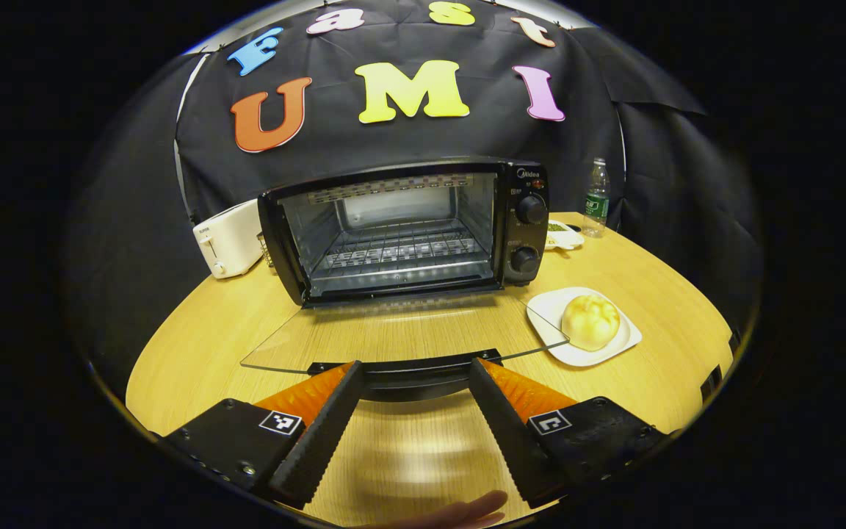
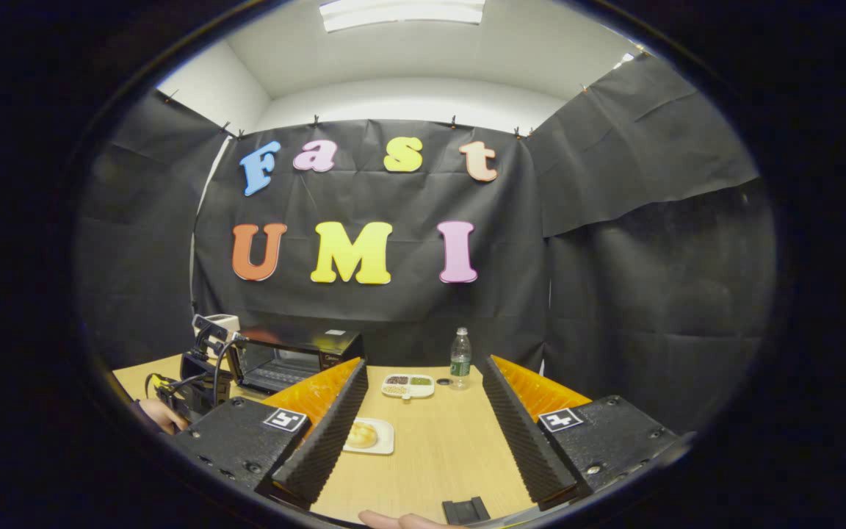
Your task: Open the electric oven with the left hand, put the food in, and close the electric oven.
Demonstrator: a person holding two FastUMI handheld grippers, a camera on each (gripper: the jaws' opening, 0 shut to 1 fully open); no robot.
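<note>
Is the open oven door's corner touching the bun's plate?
Cannot tell. In the left gripper view the glass door corner overlaps the white plate beside the bun, but whether it rests on the plate or hovers above isn't clear.

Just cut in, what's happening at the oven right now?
The electric oven is open, its glass door folded flat toward the camera. The left hand-held gripper sits open at the door handle, fingers either side of it. The bun waits on its white plate. The right hand-held gripper hangs open above the table.
</note>
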